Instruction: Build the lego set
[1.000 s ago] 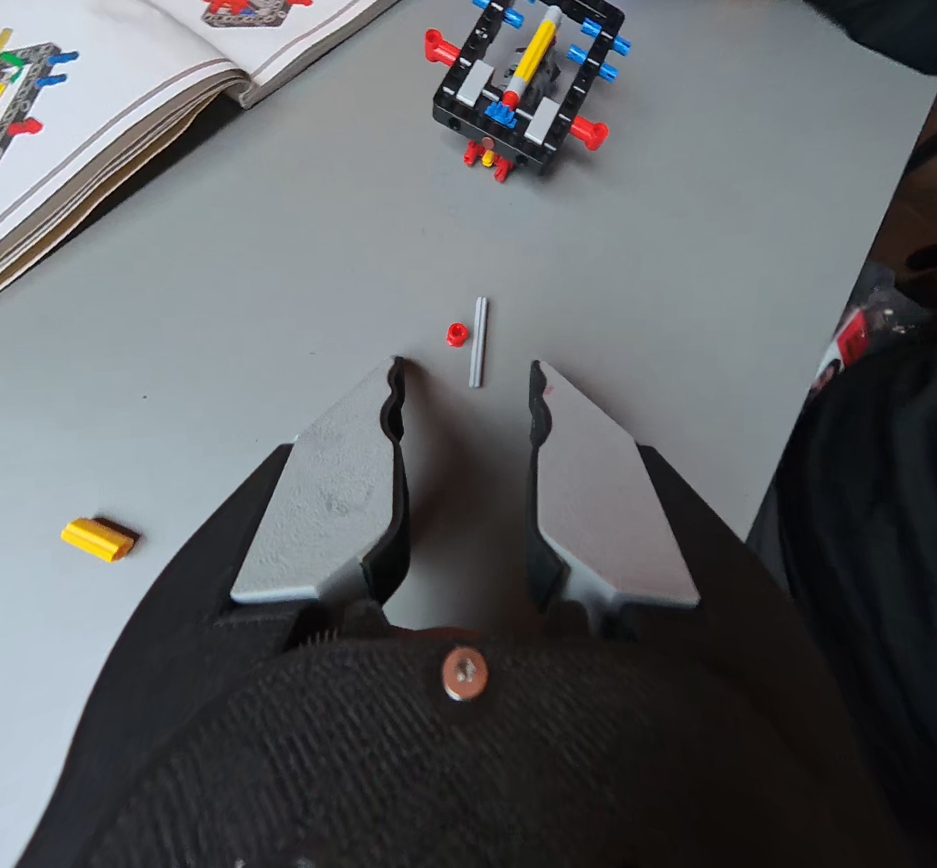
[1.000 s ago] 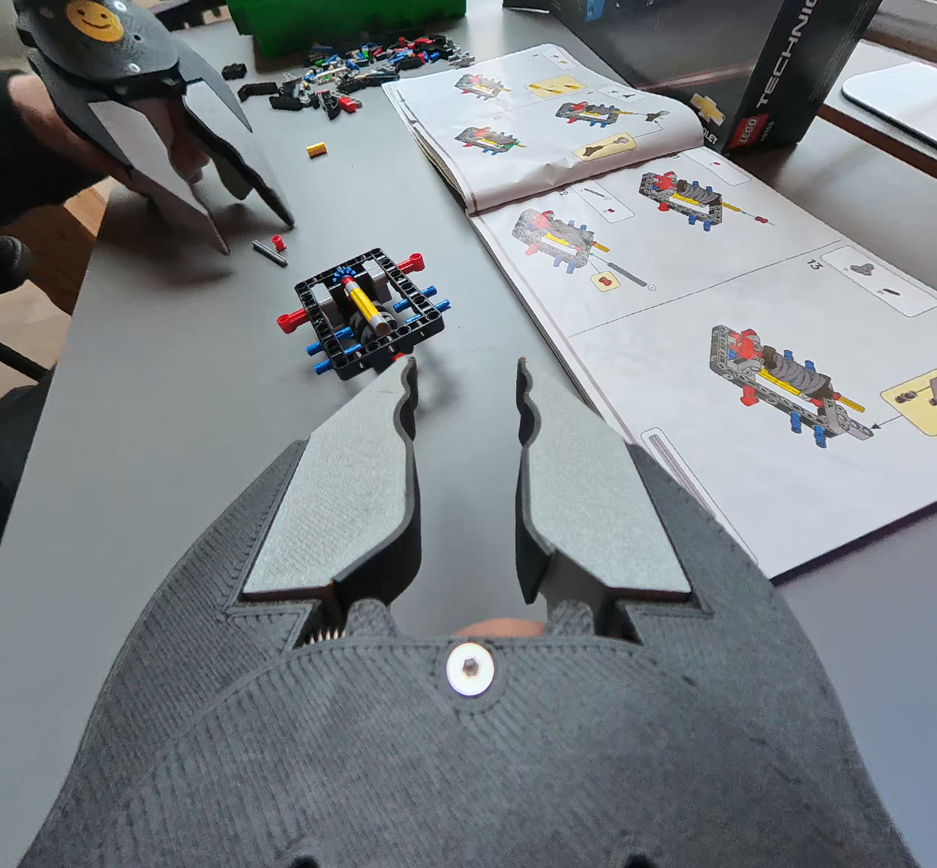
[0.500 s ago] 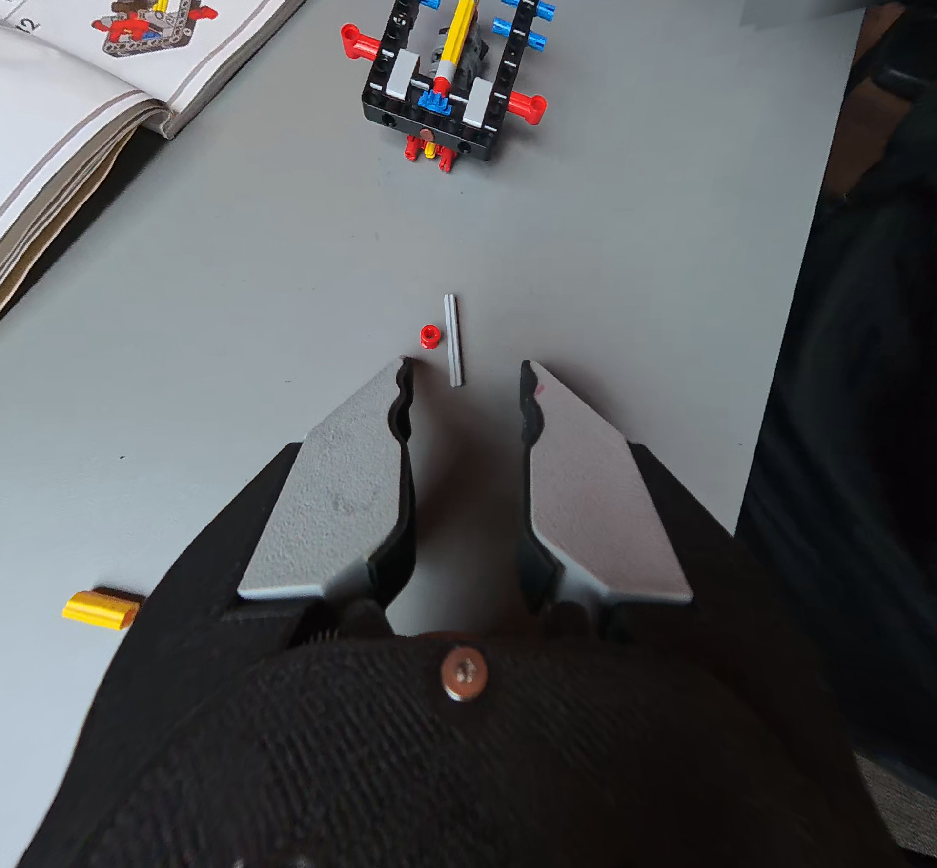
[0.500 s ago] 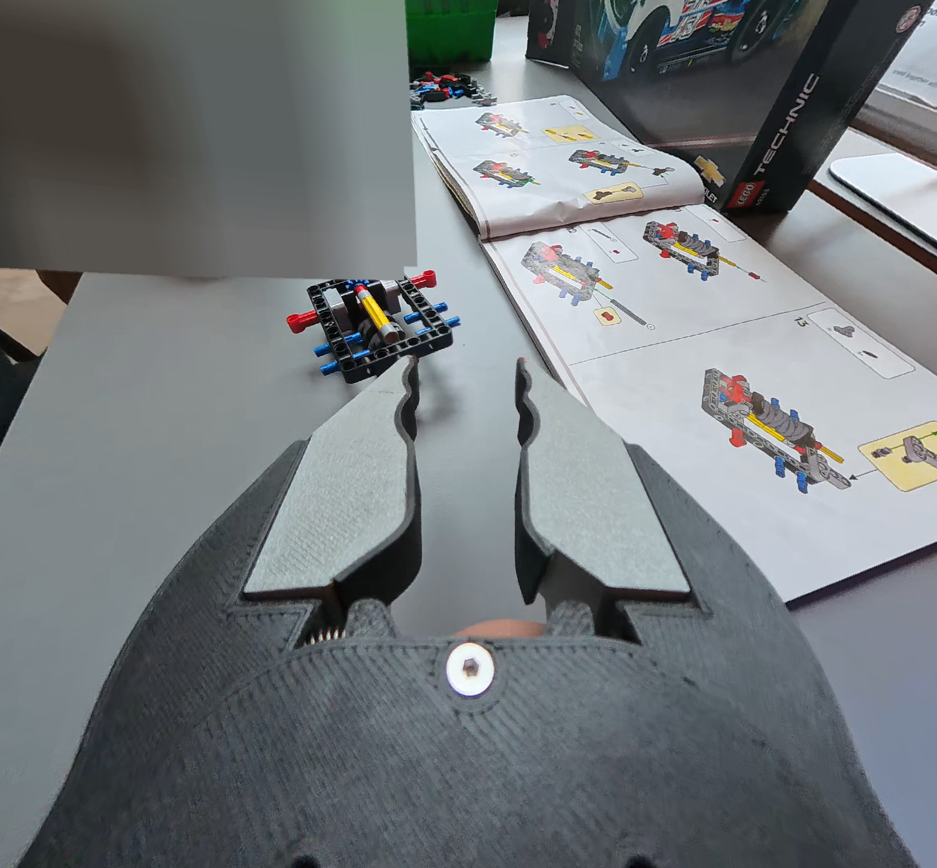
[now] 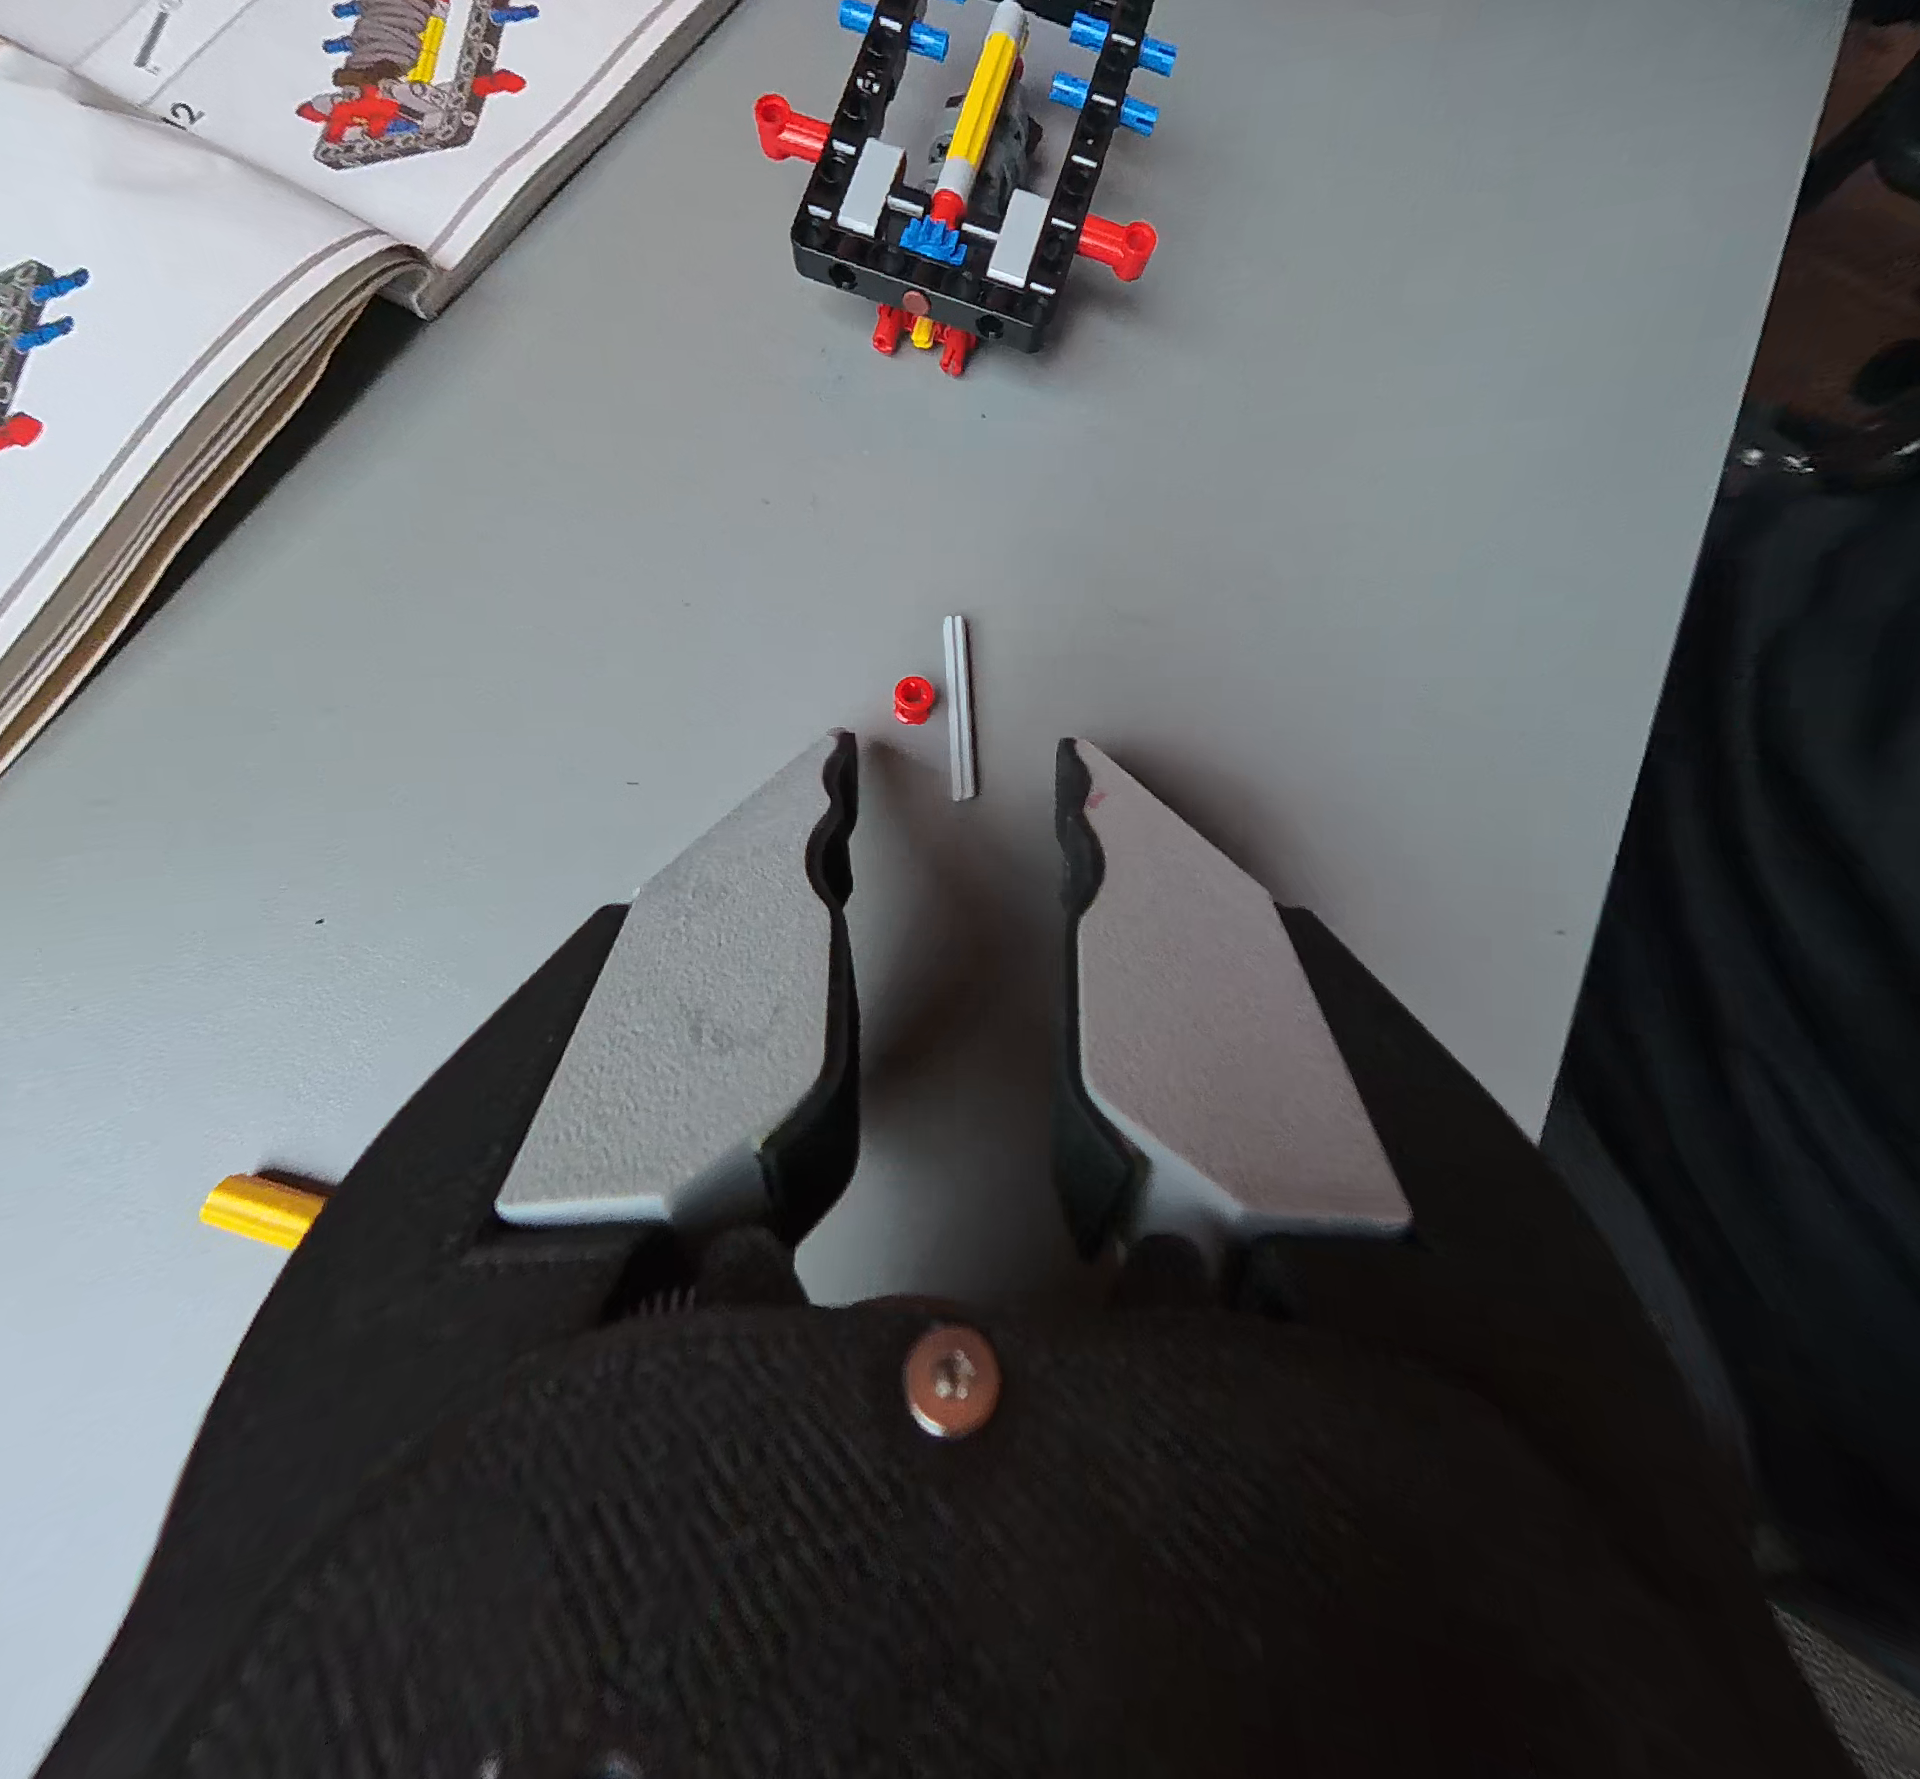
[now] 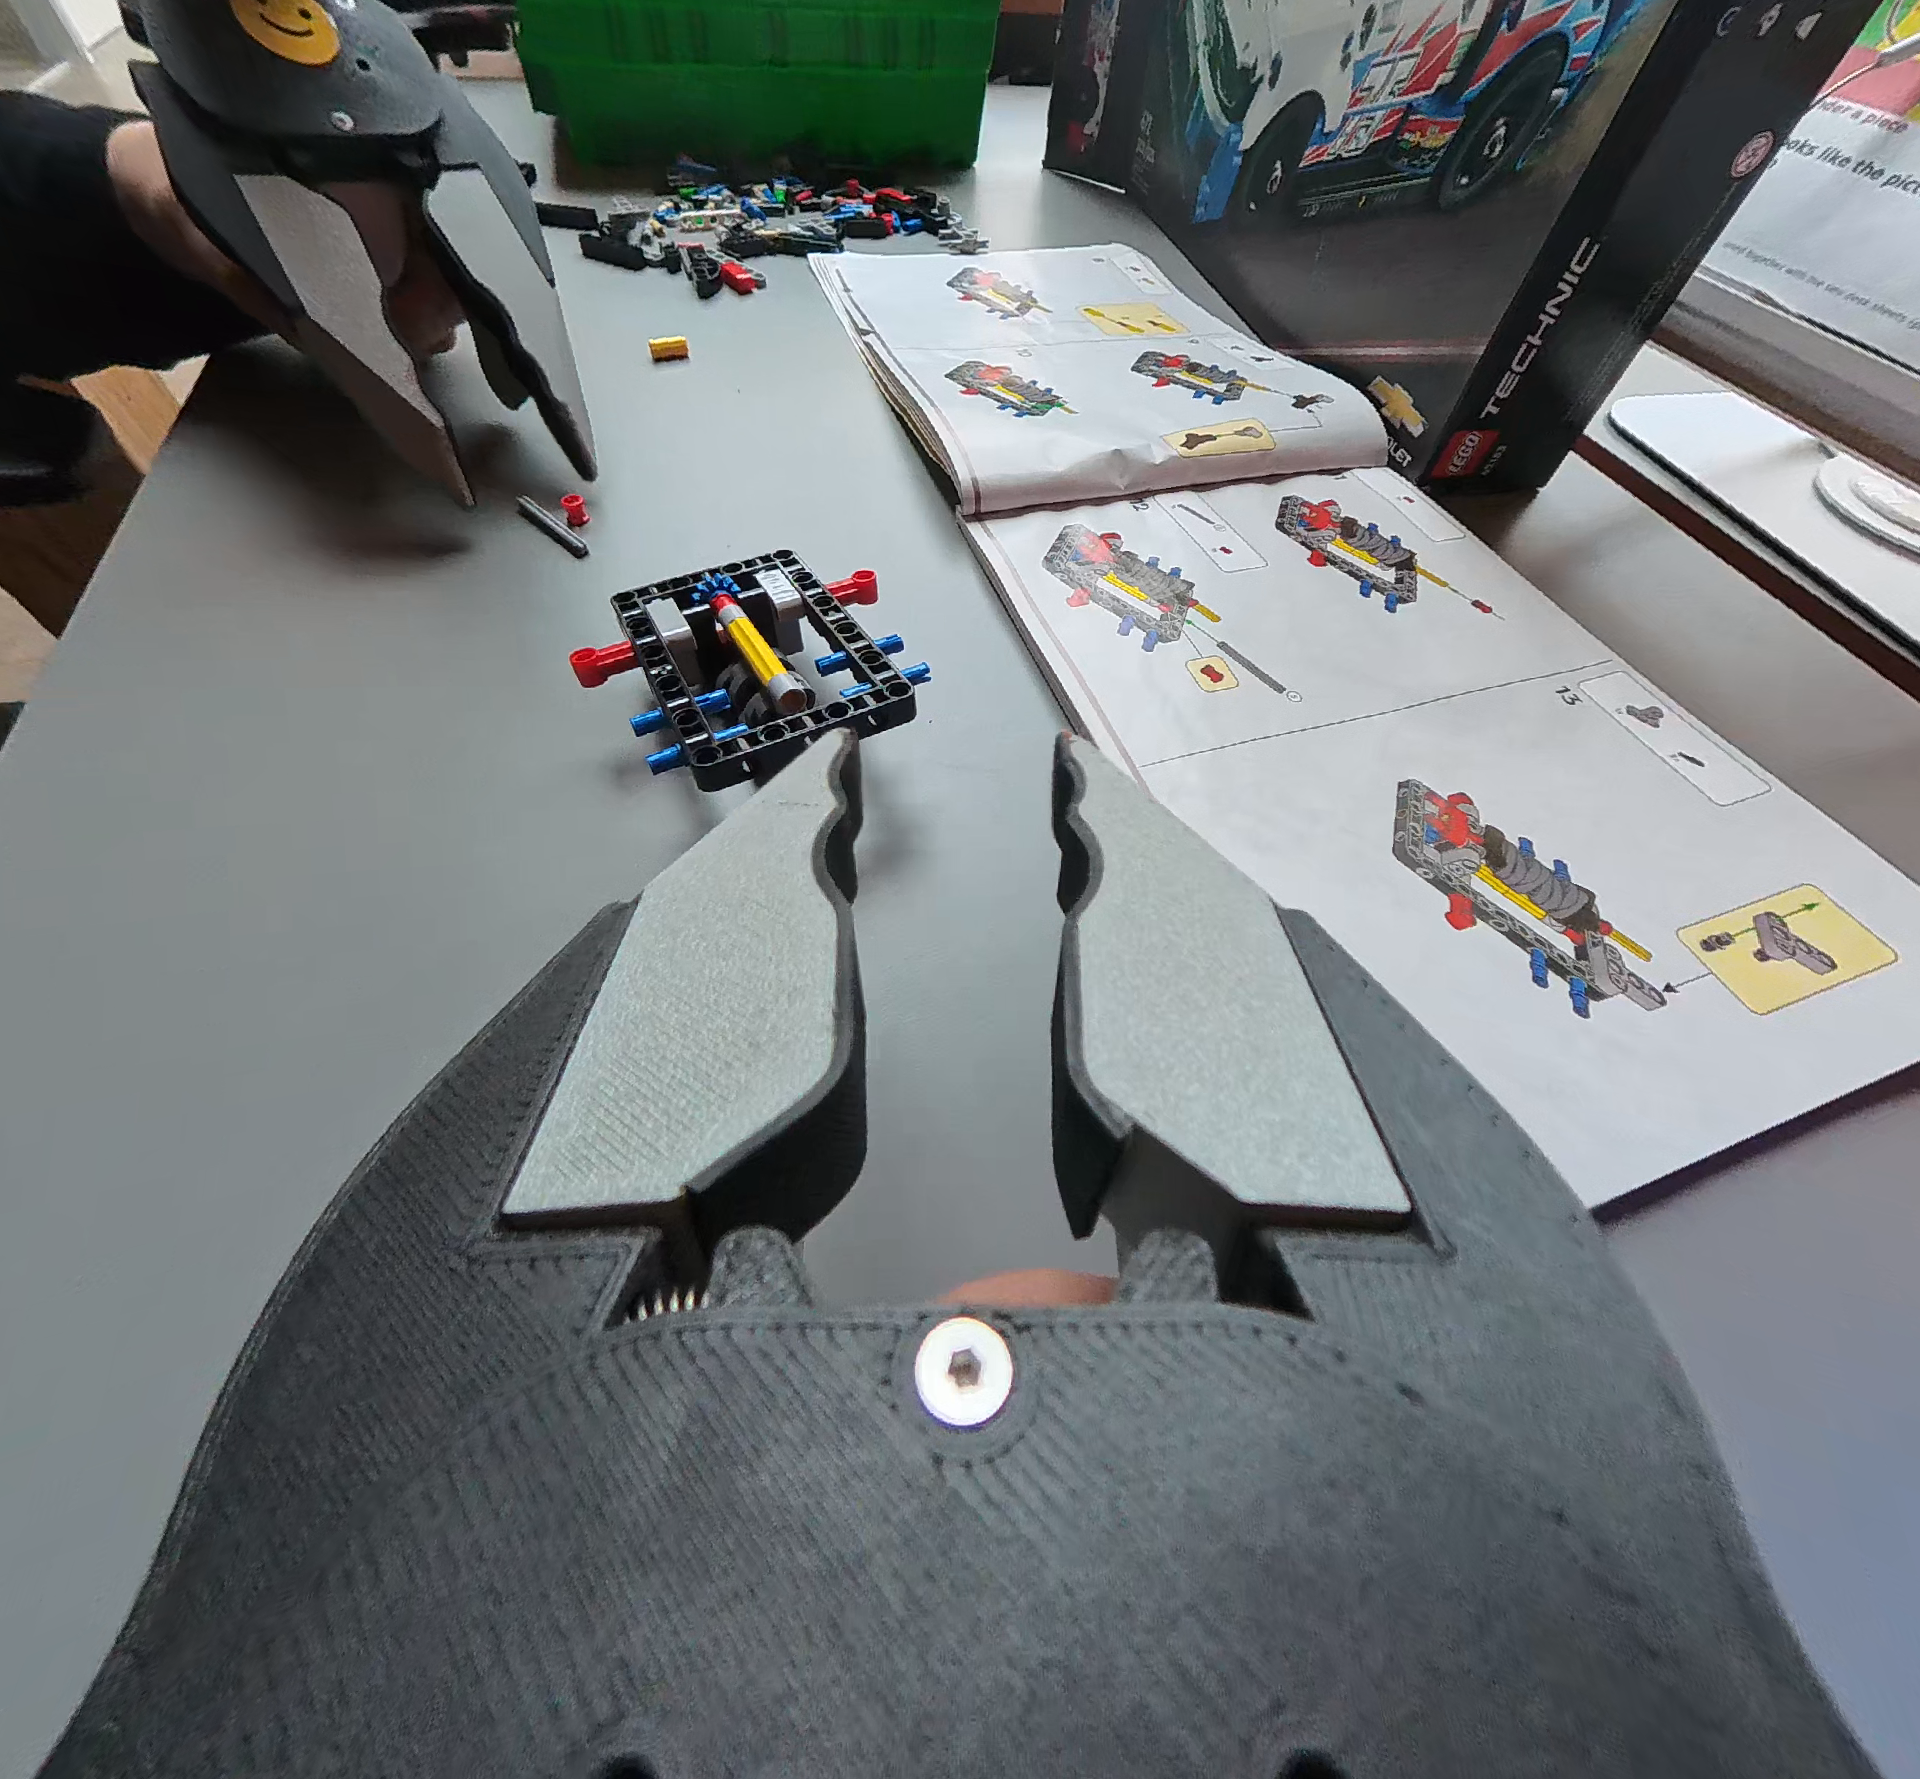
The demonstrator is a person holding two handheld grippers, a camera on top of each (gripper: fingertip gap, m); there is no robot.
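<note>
Holding my left gripper (image 5: pixel 956 758) low over grey table (image 5: pixel 520 586), fingers spread apart, nothing between them. Thin grey axle (image 5: pixel 961 706) lies flat just past my fingertips, small red bush (image 5: pixel 913 699) right beside it. Black frame build (image 5: pixel 977 140) with yellow rod sits farther ahead. Yellow piece (image 5: pixel 260 1210) near my left side. My right gripper (image 6: pixel 956 763) also spread apart, empty, close to frame, instruction book (image 6: pixel 1455 742) lying on right.

The left tool (image 5: pixel 956 758) hung open over the desk (image 5: pixel 416 690); a grey axle (image 5: pixel 960 706) and red bush (image 5: pixel 913 699) lay just ahead of its tips, the black frame (image 5: pixel 971 140) farther ahead.
</note>
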